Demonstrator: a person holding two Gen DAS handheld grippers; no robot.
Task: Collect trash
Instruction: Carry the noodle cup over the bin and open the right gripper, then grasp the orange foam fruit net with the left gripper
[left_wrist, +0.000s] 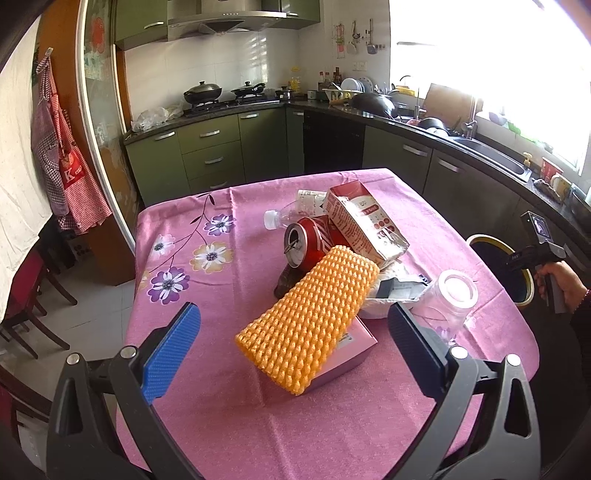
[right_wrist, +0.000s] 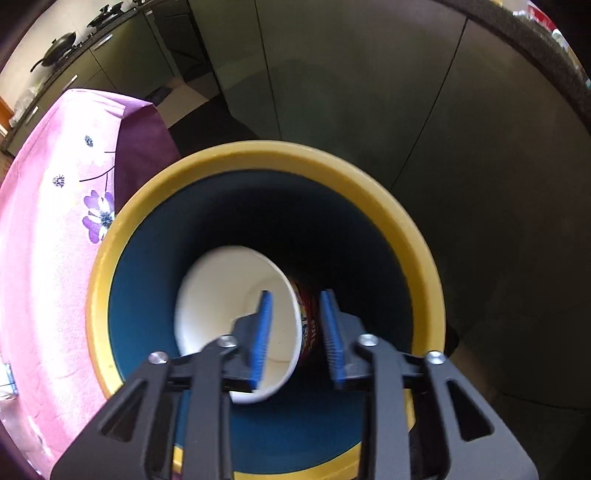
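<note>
In the left wrist view, trash lies piled on a pink tablecloth (left_wrist: 221, 406): an orange foam net (left_wrist: 308, 321) on a small box (left_wrist: 352, 347), a red can (left_wrist: 306, 240), a red-and-white carton (left_wrist: 364, 223), a clear bottle (left_wrist: 295, 214), a clear plastic jar (left_wrist: 452, 295). My left gripper (left_wrist: 291, 350) is open, its pads either side of the foam net. In the right wrist view, my right gripper (right_wrist: 297, 336) is over a yellow-rimmed bin (right_wrist: 258, 155); its jaws are partly apart astride the wall of a white paper cup (right_wrist: 229, 295), and I cannot tell whether they touch it.
The bin (left_wrist: 498, 266) stands off the table's right edge, with the right hand tool (left_wrist: 535, 251) above it. Dark green kitchen cabinets (left_wrist: 221, 155) run behind and to the right. Chairs (left_wrist: 26, 295) stand on the left. A crumpled wrapper bowl (left_wrist: 395, 295) lies by the jar.
</note>
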